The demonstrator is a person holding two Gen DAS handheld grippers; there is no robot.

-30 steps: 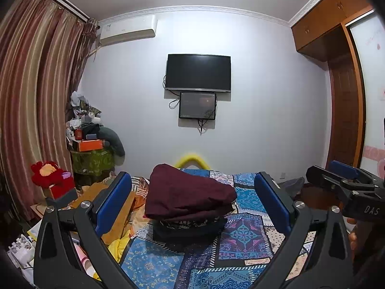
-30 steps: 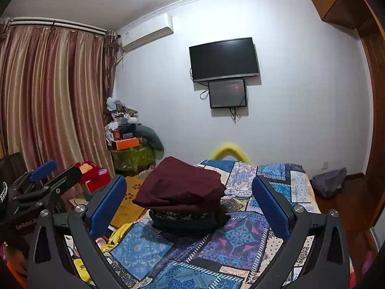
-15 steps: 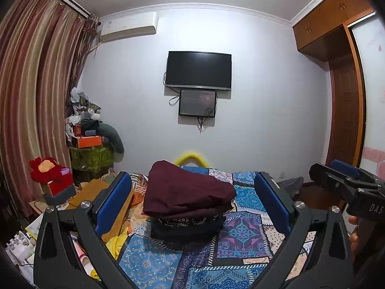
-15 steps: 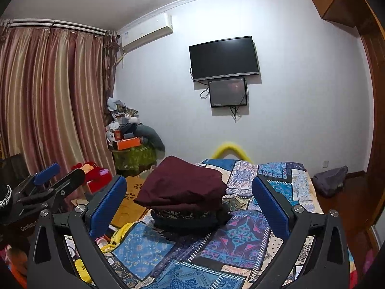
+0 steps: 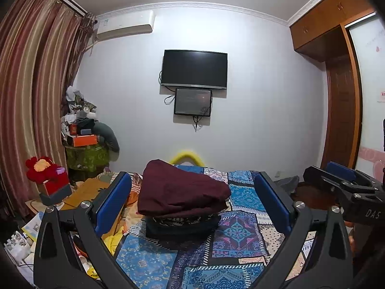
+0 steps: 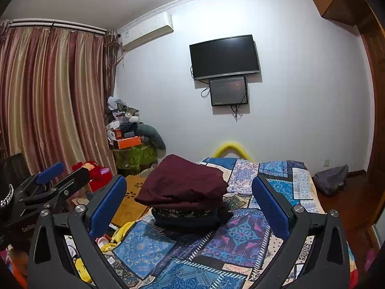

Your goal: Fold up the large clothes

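Left wrist view: the left tool (image 5: pixel 192 202) is sitting wide open with nothing in it, its blue pads framing the folded maroon garment (image 5: pixel 181 192) at frame center. That garment is lying on top of a dark patterned folded stack (image 5: pixel 180 226), resting on the patchwork bed cover (image 5: pixel 238 231). The right tool (image 5: pixel 341 183) is poking in at the right edge.

Right wrist view: the right tool (image 6: pixel 190 202) is gaping open too, empty, with the maroon garment (image 6: pixel 185 183) between its pads. The left tool (image 6: pixel 50 180) is showing at lower left, looking open. A TV (image 6: pixel 225 56) is hanging upper right.

Left tongs (image 5: pixel 192 204), right tongs (image 6: pixel 190 204) — both wide apart, empty, level.
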